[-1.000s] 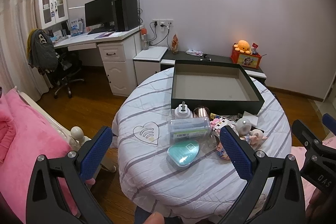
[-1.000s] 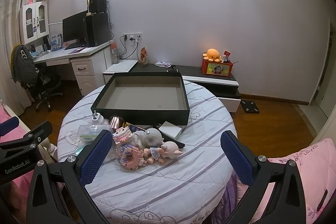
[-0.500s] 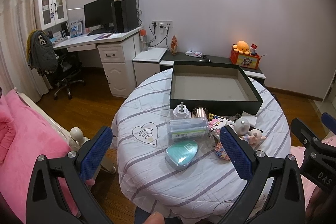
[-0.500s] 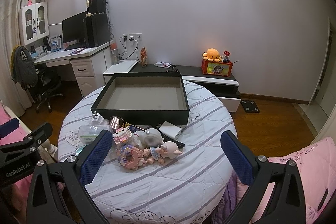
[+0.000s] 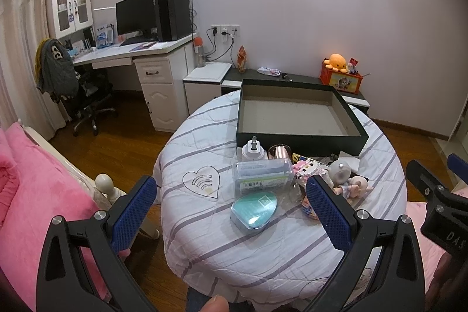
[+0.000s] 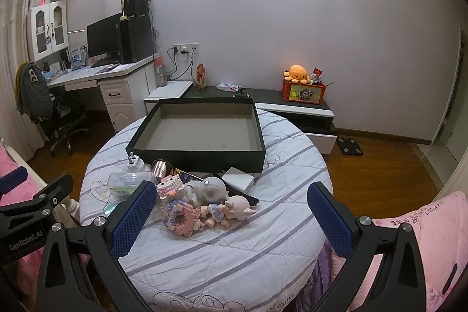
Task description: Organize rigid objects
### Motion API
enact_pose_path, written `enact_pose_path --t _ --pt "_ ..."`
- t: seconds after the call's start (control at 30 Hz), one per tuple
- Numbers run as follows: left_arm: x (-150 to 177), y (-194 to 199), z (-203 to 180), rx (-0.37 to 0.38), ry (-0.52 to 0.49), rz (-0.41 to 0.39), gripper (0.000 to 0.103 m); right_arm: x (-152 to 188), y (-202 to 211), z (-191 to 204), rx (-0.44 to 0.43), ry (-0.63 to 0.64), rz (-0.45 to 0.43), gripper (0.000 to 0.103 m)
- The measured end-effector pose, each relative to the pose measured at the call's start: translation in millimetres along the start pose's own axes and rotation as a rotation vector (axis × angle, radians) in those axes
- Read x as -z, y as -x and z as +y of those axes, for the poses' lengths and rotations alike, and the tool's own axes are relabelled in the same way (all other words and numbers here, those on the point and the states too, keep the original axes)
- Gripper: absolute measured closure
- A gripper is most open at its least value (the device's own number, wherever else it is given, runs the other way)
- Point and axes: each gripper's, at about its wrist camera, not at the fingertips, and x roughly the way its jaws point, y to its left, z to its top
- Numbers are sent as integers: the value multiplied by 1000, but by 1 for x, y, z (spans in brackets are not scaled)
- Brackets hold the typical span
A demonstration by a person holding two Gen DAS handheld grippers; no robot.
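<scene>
Both wrist views above table (image 5: pixel 204 239), boxward (image 6: pixel 199 157)

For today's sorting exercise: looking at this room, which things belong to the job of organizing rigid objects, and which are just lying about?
Belong to the job:
black tray, empty
teal heart-shaped case
clear plastic box
white plug
pink block model
pig figurine
left gripper and right gripper, both open

Just lying about:
orange octopus plush
monitor
office chair
pink bedding
</scene>
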Motion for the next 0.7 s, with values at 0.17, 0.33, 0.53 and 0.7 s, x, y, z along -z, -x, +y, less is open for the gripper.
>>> enact_pose_path --t 0.17,0.33,0.53,0.7 --pt "12 -20 2 14 -4 39 0 6 -16 -9 2 -13 36 0" --pt "28 -48 -1 22 -6 89 0 21 -43 -19 1 -32 110 0" --pt "47 -81 -5 26 -11 152 0 42 -78 -29 -5 -43 207 0" --pt "55 -107 -10 31 -15 197 0 52 -105 -32 -8 -43 259 0"
